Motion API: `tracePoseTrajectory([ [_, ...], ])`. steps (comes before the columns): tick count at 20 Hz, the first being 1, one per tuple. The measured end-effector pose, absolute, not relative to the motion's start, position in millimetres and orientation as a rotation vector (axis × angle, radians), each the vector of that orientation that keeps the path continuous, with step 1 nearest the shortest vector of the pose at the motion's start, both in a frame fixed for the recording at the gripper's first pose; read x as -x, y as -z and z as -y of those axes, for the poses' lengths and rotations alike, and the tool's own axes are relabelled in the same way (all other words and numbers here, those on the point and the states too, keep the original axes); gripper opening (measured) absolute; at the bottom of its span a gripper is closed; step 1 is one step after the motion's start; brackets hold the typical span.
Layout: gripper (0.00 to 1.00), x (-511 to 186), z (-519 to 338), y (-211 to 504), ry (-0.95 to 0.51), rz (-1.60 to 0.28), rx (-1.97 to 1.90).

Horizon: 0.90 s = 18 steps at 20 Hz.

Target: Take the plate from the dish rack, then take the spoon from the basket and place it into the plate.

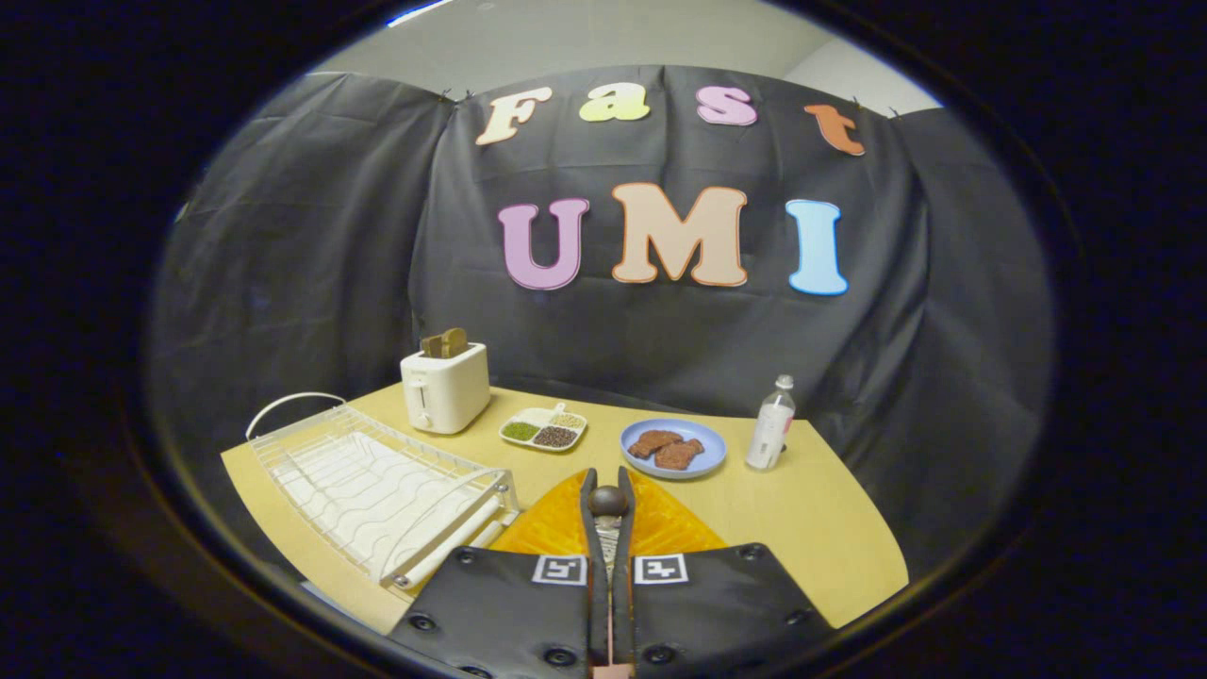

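We find the gripper (608, 486) fingers nearly together, clamped on one spoon (608, 501) | one orange plate (556, 528) beneath | one dish rack (377, 490) left | beyond: one toaster (445, 387), one tray (543, 429), one blue plate (673, 449), one bottle (771, 424).

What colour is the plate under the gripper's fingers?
Orange-yellow plate, seen in the gripper view; the gripper is shut on the spoon.

We look forward along the fingers (608, 490) from just above the table's (801, 528) near edge, facing its far edge and the booth wall (311, 283).
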<state>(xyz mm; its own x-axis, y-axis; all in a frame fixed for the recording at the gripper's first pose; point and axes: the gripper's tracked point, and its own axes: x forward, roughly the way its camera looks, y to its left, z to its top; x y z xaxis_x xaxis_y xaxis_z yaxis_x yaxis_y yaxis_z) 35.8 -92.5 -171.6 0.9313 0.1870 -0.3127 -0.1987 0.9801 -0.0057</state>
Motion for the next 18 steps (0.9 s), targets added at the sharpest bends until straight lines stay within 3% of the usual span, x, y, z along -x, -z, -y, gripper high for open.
tracePoseTrajectory([
  [7, 0.04, 6, 86, 153, -0.165, -0.334, 0.018],
  [18, 0.04, 51, 90, 188, -0.059, -0.405, 0.003],
])
